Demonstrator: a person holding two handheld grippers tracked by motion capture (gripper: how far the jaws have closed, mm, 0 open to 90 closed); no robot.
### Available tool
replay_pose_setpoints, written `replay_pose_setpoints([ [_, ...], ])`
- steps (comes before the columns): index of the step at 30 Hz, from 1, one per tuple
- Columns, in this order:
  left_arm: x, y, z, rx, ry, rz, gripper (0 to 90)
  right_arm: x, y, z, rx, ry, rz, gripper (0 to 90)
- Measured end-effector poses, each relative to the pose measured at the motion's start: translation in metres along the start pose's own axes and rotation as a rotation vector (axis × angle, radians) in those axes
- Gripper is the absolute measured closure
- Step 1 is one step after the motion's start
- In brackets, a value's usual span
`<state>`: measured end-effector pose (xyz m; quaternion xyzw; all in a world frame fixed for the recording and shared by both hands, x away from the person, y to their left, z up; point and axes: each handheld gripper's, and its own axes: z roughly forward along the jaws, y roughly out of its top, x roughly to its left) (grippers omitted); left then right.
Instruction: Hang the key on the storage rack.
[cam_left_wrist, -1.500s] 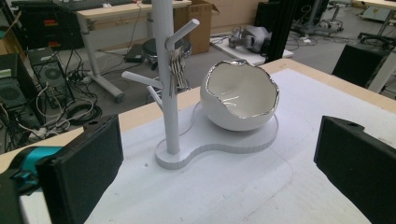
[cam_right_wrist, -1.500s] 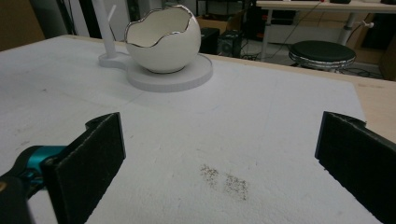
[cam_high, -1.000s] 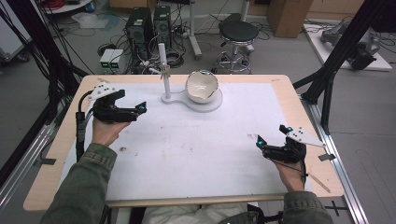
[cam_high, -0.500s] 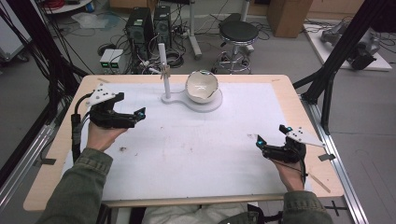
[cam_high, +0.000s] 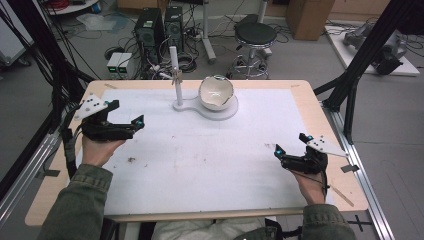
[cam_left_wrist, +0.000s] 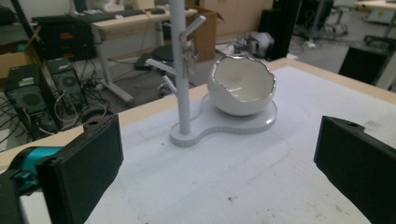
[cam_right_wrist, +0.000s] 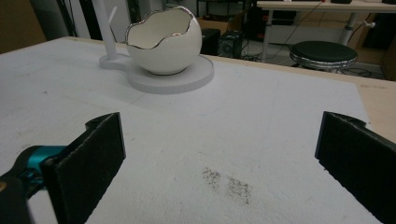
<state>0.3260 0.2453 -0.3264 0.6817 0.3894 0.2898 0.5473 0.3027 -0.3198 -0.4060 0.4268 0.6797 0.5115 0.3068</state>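
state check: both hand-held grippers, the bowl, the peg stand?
left hand-held gripper: open, empty, at the table's left side
right hand-held gripper: open, empty, at the table's right side
eggshell bowl: upright on the round base, looks empty
peg stand: upright on the same white base, something small hanging on a peg, too small to identify

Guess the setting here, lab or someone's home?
Most likely a robotics or data-collection lab, not a home: desktop computer towers with loose cabling sit on the floor behind the table, black frame struts flank it, and a rolling stool stands nearby.
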Motion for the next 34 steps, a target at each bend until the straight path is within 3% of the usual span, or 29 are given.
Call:
replay_pose_setpoints([
  [4,0.01,-0.027,-0.01,0.005,0.044,-0.051,1.7,0.0,0.0,0.0,0.004,0.0,0.005,0.5],
  [7,0.013,-0.04,-0.019,-0.004,0.053,-0.068,1.7,0.0,0.0,0.001,0.004,0.001,0.004,0.5],
  [11,0.016,-0.052,-0.028,-0.017,0.056,-0.078,1.6,0.001,0.0,0.0,0.006,-0.002,-0.001,0.5],
  [17,0.024,-0.069,-0.036,-0.055,0.093,-0.105,1.7,0.0,-0.001,-0.001,0.003,-0.005,0.001,0.5],
  [19,0.027,-0.074,-0.037,-0.074,0.091,-0.109,1.7,0.0,-0.001,-0.001,0.003,-0.005,0.004,0.5],
  [23,0.032,-0.087,-0.033,-0.065,0.097,-0.115,1.7,0.001,-0.001,-0.001,0.004,-0.004,0.005,0.5],
  [26,0.034,-0.093,-0.03,-0.035,0.115,-0.125,1.7,0.001,-0.001,-0.001,0.005,-0.005,0.005,0.5],
  [34,0.034,-0.094,-0.028,-0.037,0.117,-0.131,1.7,0.0,-0.001,-0.005,-0.002,-0.01,0.013,0.5],
])
